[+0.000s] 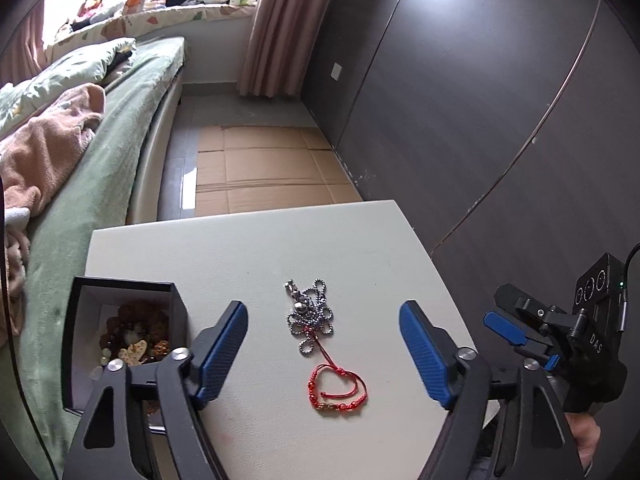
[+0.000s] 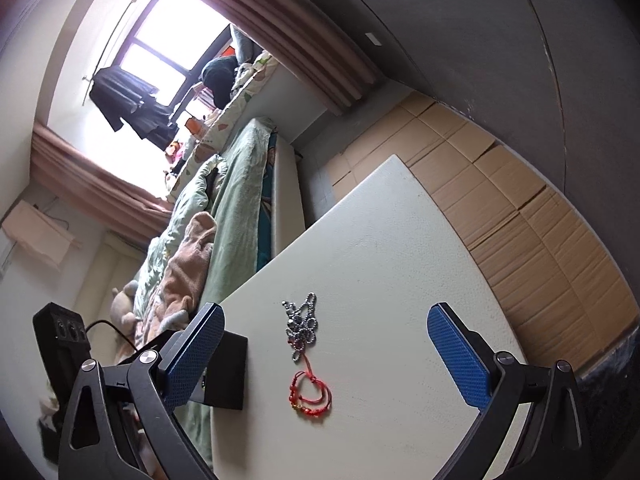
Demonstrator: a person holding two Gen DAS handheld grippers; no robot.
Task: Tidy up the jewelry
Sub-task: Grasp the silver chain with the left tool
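A silver ball-chain necklace [image 1: 310,318] lies bunched in the middle of the white table [image 1: 360,248]. A red cord bracelet [image 1: 338,390] with red beads lies just in front of it. A black open box [image 1: 124,336] at the table's left edge holds several beaded pieces. My left gripper [image 1: 322,354] is open and empty, its fingers either side of the jewelry. My right gripper [image 2: 326,354] is open and empty above the same pieces: necklace [image 2: 300,330], bracelet [image 2: 312,398], box [image 2: 226,372]. It also shows in the left wrist view [image 1: 520,332] at the table's right edge.
A bed [image 1: 100,152] with green bedding and a pink blanket runs along the table's left side. Flattened cardboard [image 1: 264,168] covers the floor beyond the table. A dark wardrobe wall [image 1: 480,100] stands to the right.
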